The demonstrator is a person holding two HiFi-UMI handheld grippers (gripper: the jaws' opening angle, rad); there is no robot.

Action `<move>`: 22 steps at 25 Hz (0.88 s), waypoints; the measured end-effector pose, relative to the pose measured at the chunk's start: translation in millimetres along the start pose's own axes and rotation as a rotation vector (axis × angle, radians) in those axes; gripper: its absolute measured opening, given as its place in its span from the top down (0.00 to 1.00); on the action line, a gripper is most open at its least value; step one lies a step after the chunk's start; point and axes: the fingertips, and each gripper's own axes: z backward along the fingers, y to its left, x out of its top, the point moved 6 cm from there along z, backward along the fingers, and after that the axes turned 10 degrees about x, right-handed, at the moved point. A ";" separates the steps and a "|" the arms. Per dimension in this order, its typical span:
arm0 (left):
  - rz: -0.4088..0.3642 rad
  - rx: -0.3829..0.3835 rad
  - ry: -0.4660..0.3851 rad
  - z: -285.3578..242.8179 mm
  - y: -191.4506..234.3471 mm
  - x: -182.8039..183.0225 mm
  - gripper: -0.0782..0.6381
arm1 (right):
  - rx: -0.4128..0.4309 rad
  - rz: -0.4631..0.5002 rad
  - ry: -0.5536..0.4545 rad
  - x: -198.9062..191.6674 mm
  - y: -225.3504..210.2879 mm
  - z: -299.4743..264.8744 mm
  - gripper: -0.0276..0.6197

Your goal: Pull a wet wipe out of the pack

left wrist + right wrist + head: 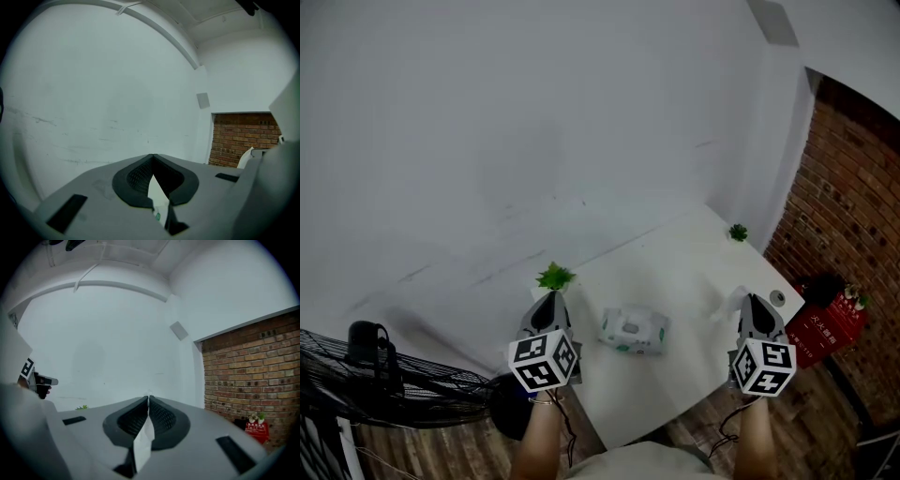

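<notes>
Nearest the camera, the left gripper [551, 298] and right gripper [754, 300] are both held up over the near edge of the white bench [675, 272], one at each side of it.

Left gripper: the fingers [136, 176] meet at the tips. A white sliver with a small green mark shows in the gap below the tips. I cannot tell whether this is something held or the surface behind.

Right gripper: the fingers [161, 418] are clamped on a wet wipe [143, 444]. The wipe runs from the tips down through the gap as a creased white strip, clear of the pack.

The pack [634, 331] lies flat on the bench between the two grippers, nearer the front edge. Neither gripper touches it.

At floor level, a black fan [384, 384] stands to the left of the bench, and a red box [825, 326] sits to the right against the brick wall [853, 206].

Further back, a small green plant [555, 277] stands on the bench just beyond the left gripper. A second plant [738, 232] stands at the far right corner. A plain white wall [534, 122] closes the scene behind.
</notes>
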 end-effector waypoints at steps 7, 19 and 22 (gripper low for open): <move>-0.001 0.012 0.011 0.9 5.7 -4.0 0.89 | -0.001 -0.013 0.011 1.6 0.8 3.7 0.95; 0.021 0.036 0.034 6.5 14.9 -15.6 0.89 | 0.024 0.002 0.014 7.5 6.6 3.3 0.95; 0.025 0.036 0.043 6.3 15.3 -19.9 0.89 | 0.025 0.009 0.017 7.4 7.4 3.7 0.95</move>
